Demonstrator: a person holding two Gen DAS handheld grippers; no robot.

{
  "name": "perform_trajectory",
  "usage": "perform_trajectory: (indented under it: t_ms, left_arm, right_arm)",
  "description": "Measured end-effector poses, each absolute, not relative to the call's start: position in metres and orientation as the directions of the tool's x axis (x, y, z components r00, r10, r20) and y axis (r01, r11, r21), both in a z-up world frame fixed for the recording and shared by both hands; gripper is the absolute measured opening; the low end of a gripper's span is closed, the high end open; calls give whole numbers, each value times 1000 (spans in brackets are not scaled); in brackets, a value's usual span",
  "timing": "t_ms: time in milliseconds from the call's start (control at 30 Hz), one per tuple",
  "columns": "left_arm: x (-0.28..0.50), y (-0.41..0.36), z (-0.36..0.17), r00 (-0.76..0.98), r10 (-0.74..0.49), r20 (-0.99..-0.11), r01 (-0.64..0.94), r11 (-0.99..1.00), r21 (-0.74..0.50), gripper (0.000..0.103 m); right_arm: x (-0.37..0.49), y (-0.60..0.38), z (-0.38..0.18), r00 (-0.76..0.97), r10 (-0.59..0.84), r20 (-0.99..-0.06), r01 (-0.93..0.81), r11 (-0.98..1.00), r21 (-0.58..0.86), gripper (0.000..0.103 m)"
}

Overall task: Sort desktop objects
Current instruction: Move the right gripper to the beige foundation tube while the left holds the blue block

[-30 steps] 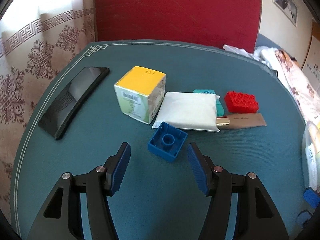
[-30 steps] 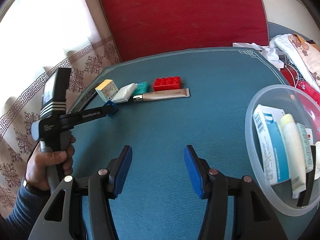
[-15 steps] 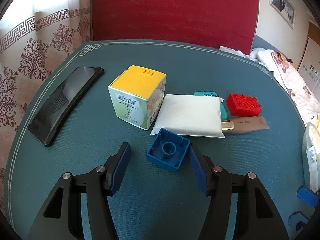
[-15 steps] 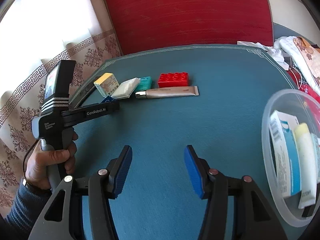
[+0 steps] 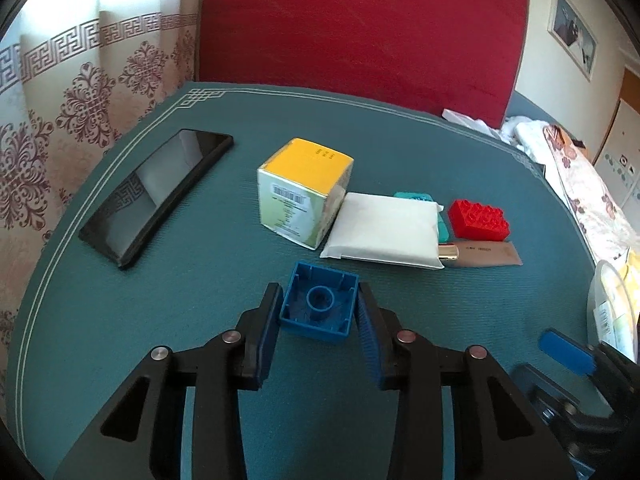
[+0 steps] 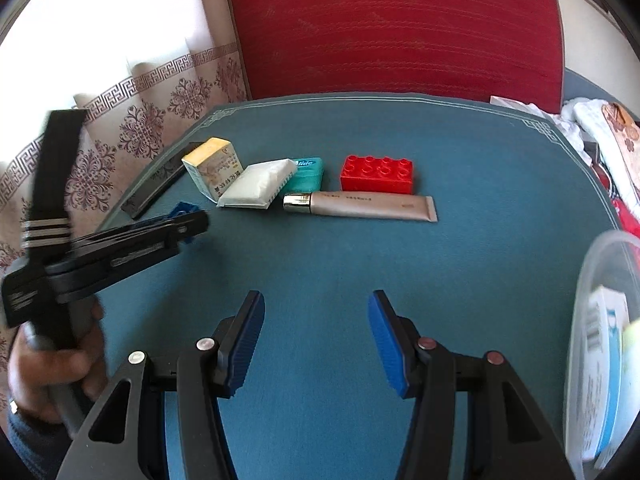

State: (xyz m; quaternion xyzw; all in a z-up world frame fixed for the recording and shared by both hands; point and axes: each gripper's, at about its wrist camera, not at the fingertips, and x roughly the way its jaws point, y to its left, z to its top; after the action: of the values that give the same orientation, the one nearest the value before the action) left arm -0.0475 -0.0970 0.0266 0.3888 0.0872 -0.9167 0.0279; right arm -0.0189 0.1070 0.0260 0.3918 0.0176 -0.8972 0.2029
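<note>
A blue brick (image 5: 318, 308) lies upside down on the teal table (image 5: 120, 320), hollow side up. My left gripper (image 5: 320, 314) is closing on it, and both blue pads lie against its sides. In the right wrist view a person's hand (image 6: 52, 364) holds that left gripper (image 6: 192, 224) at the left, with a corner of the blue brick (image 6: 180, 208) showing at its tip. My right gripper (image 6: 316, 332) stands open over bare table, nothing between its fingers.
Behind the brick lie a yellow-topped box (image 5: 304, 192), a white packet (image 5: 384, 232), a teal case (image 6: 306, 172), a red brick (image 5: 478, 220) and a beige tube (image 6: 360, 206). A black phone (image 5: 160, 196) lies far left. A clear bowl (image 6: 592, 320) of boxes and tubes stands at the right.
My left gripper moved forward around the blue brick and its jaws narrowed onto the brick's sides. The right gripper shifted left, so the bowl slid toward the right edge of its view.
</note>
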Motion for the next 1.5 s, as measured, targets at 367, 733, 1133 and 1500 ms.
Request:
perform_trajectory:
  t_ms: [367, 733, 1133, 1500]
  left_arm:
    - [-44, -102, 29, -702, 23, -712, 131, -978, -161, 40]
    - [-44, -106, 28, -695, 44, -718, 126, -975, -182, 40]
    - [-42, -104, 27, -692, 56, -720, 120, -974, -192, 40]
    - [-41, -102, 27, -692, 63, -719, 115, -974, -197, 40]
  right_arm:
    - [-72, 84, 22, -607, -355, -711, 407, -907, 105, 59]
    - [-112, 62, 21, -602, -360, -712, 465, -884, 54, 63]
    - [-110, 66, 6, -553, -365, -749, 508, -860, 44, 75]
    - [-70, 56, 5, -536, -328, -777, 552, -833, -29, 60]
